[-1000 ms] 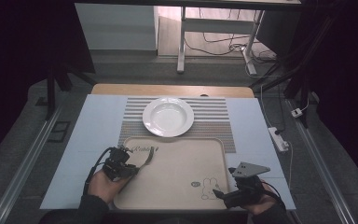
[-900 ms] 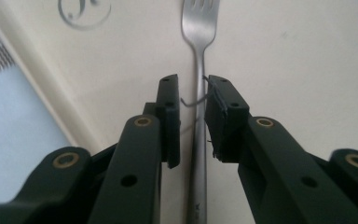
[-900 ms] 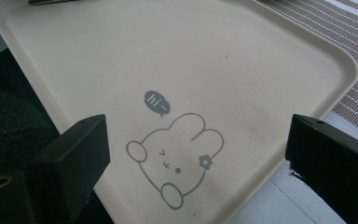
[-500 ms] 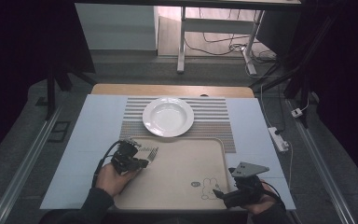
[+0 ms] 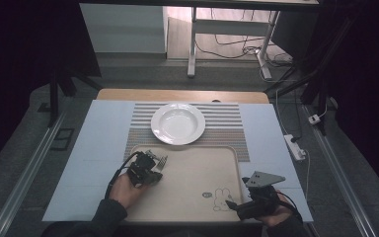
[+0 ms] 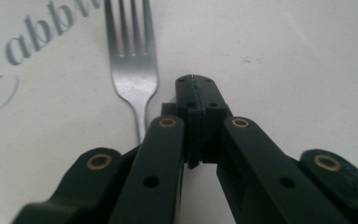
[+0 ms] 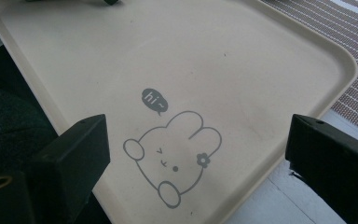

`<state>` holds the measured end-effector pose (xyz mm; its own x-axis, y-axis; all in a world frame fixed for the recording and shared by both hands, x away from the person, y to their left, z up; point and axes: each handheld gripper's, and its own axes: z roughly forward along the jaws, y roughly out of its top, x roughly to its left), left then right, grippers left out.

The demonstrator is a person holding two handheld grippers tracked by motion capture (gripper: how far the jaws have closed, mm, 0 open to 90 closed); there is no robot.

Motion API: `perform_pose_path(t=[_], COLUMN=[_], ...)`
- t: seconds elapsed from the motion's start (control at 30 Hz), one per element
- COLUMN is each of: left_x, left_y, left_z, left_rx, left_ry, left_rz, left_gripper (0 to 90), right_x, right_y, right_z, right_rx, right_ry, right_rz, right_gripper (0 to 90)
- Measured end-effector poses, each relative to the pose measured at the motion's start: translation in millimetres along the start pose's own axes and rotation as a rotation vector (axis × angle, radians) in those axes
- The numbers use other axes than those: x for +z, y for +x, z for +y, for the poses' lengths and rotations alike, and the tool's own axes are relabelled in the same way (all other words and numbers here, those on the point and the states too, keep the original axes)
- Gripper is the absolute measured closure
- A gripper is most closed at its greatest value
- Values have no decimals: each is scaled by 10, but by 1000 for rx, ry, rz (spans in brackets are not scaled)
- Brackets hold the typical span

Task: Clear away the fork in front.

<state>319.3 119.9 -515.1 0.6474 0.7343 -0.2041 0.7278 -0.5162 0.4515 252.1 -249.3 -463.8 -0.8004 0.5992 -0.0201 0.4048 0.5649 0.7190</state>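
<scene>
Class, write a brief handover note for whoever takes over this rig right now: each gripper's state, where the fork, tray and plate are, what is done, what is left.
Left gripper: jaws shut with nothing between them, tips beside the fork, which lies flat on the tray near its far left corner.
Right gripper: jaws wide open, holding nothing, over the tray's near right corner by the rabbit drawing.
Plate: empty, on the striped mat beyond the tray.
Done: the fork is not gripped.
Left: probably reopen the left jaws and take the fork.
</scene>
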Motion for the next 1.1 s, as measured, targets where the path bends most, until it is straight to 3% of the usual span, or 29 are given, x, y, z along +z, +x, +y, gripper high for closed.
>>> perform_pose_path(t=[0.47, 1.1], left_x=[-59, -182], left_y=[148, 490], left_z=[-43, -140], left_rx=[-42, -182], left_ry=[-5, -12], left_rz=[53, 87], left_gripper=[891, 890], right_x=[-2, -5], right_y=[-8, -26], right_z=[-3, -10], right_rx=[-2, 2], right_ry=[-2, -4], right_rz=[12, 27], right_gripper=[67, 69])
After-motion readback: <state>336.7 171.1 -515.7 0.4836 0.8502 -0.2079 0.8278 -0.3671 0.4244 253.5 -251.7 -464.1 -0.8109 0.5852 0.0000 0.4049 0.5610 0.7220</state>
